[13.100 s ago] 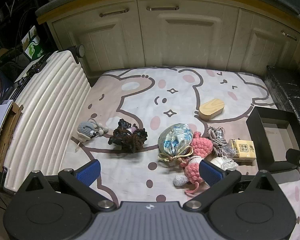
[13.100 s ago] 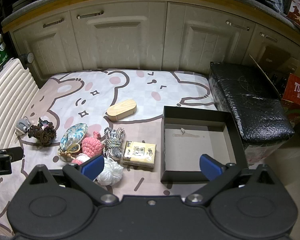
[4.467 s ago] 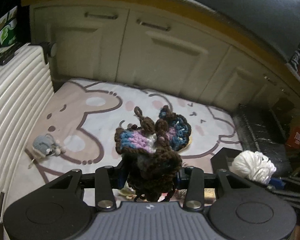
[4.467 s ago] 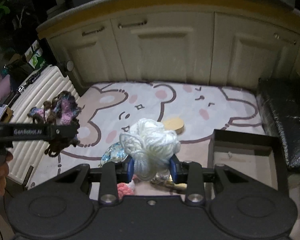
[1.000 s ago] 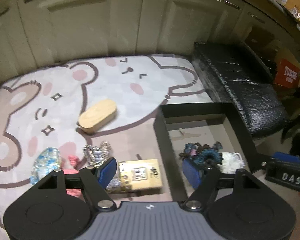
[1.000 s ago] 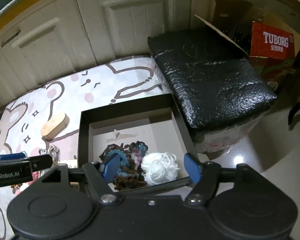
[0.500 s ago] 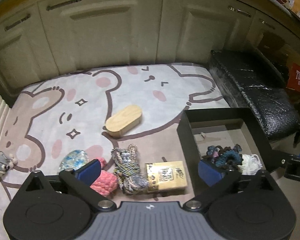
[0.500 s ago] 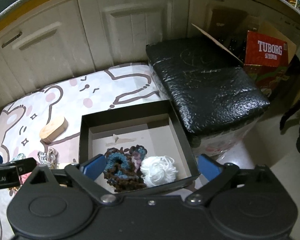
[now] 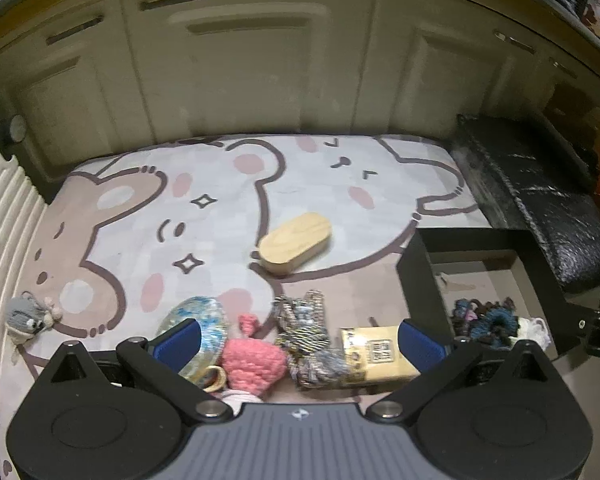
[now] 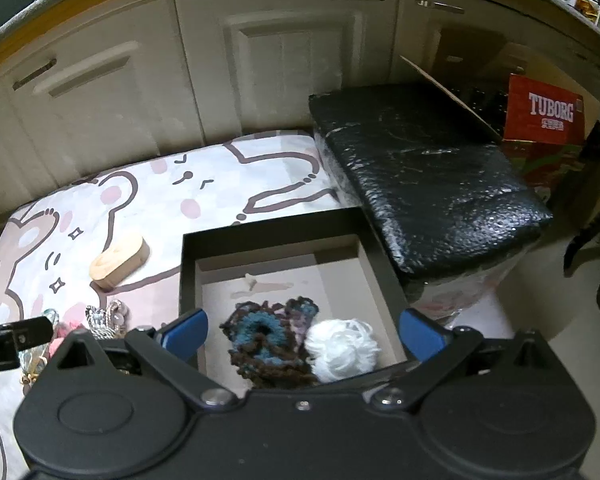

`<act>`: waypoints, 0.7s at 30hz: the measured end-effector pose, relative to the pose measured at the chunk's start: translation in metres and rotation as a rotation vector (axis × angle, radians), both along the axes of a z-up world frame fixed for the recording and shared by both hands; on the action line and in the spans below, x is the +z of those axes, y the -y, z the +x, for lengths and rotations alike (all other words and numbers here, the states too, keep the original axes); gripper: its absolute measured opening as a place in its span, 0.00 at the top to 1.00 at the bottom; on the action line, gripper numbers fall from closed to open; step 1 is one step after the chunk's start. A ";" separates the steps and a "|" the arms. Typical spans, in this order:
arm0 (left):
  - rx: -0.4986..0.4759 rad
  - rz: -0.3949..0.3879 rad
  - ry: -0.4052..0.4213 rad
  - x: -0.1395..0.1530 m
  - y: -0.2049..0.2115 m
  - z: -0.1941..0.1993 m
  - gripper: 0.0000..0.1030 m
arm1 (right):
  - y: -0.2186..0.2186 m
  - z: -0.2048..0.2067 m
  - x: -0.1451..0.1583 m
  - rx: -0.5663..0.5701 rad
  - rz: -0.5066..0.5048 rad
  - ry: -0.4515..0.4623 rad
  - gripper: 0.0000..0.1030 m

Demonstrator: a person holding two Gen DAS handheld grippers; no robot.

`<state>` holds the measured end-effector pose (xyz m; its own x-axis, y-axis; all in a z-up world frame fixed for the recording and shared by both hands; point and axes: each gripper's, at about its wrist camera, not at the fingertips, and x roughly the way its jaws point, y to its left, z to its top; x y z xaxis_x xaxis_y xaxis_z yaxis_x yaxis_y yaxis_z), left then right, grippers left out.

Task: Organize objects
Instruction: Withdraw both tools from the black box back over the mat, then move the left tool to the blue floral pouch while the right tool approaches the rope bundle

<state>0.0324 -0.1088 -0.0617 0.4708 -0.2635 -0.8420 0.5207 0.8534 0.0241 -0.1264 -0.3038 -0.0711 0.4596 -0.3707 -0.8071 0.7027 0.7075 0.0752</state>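
Observation:
The black box (image 10: pixel 268 229) lies on the bear-print mat, and inside it rest the brown-and-blue crochet piece (image 10: pixel 266 340) and the white yarn ball (image 10: pixel 342 348). My right gripper (image 10: pixel 302 330) hovers open just above them, nothing between its blue pads. In the left wrist view my left gripper (image 9: pixel 300 340) is open over the row of loose items: a blue patterned pouch (image 9: pixel 202 322), a pink crochet toy (image 9: pixel 252 362), a braided cord bundle (image 9: pixel 308 336) and a yellow card box (image 9: pixel 376 354). The black box (image 9: pixel 414 264) sits to its right.
A wooden oval case (image 9: pixel 296 242) lies mid-mat, a small grey knitted mouse (image 9: pixel 26 316) at the left edge by a white ribbed suitcase (image 9: pixel 2 208). A black wrapped block (image 10: pixel 424 176) borders the box on the right. Cabinet doors (image 9: pixel 260 60) close the back.
Both grippers opened wide, leaving the crochet piece and the yarn ball in the box. The left gripper has slid left, from the box edge to over the loose items.

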 end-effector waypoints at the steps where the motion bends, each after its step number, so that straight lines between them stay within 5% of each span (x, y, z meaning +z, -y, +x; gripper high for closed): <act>1: 0.005 -0.004 0.002 0.001 -0.004 0.002 0.00 | -0.002 0.003 -0.001 0.005 0.004 0.000 0.00; 21: 0.164 -0.017 0.040 0.011 -0.094 0.040 0.00 | -0.057 0.076 -0.003 0.153 0.023 0.052 0.00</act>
<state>0.0719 -0.0149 -0.0509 0.5417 -0.1946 -0.8177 0.3731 0.9274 0.0264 -0.0504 -0.2463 -0.0741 0.5507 -0.2749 -0.7882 0.5818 0.8035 0.1262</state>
